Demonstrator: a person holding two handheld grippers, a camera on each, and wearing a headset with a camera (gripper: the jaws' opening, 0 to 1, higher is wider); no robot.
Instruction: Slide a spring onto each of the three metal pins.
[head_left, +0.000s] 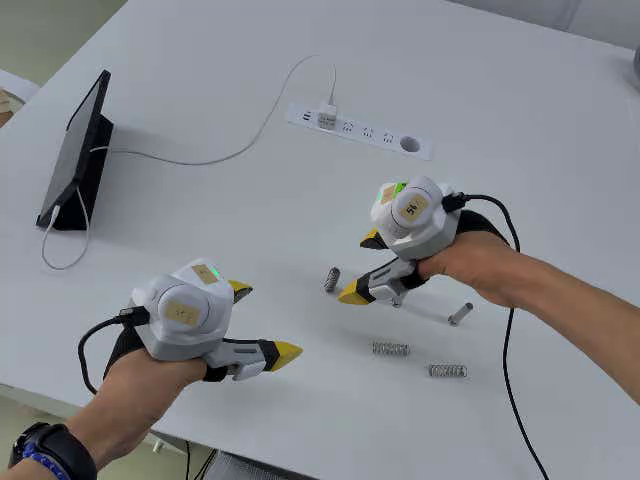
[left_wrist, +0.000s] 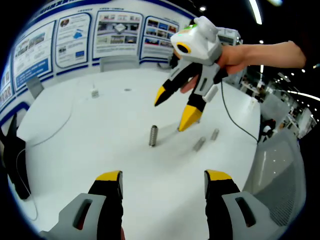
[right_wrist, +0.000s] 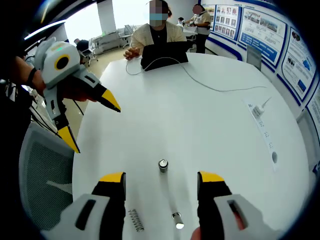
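Both jaw pairs stand apart and empty, on left gripper (head_left: 262, 320) and right gripper (head_left: 362, 267). Between them 1 spring-covered pin (head_left: 331, 280) stands upright. Beyond the right gripper, 2 loose pieces, first spring (head_left: 391, 349) and second spring (head_left: 447, 371), lie near a bare pin (head_left: 460, 314) on the white table (head_left: 500, 100).

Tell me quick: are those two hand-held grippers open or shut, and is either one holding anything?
Left hand-held gripper: open, holding nothing.
Right hand-held gripper: open, holding nothing.

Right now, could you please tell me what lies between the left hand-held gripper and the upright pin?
That stretch is bare white table, as the left gripper view shows, all the way from the left hand-held gripper to the upright pin.
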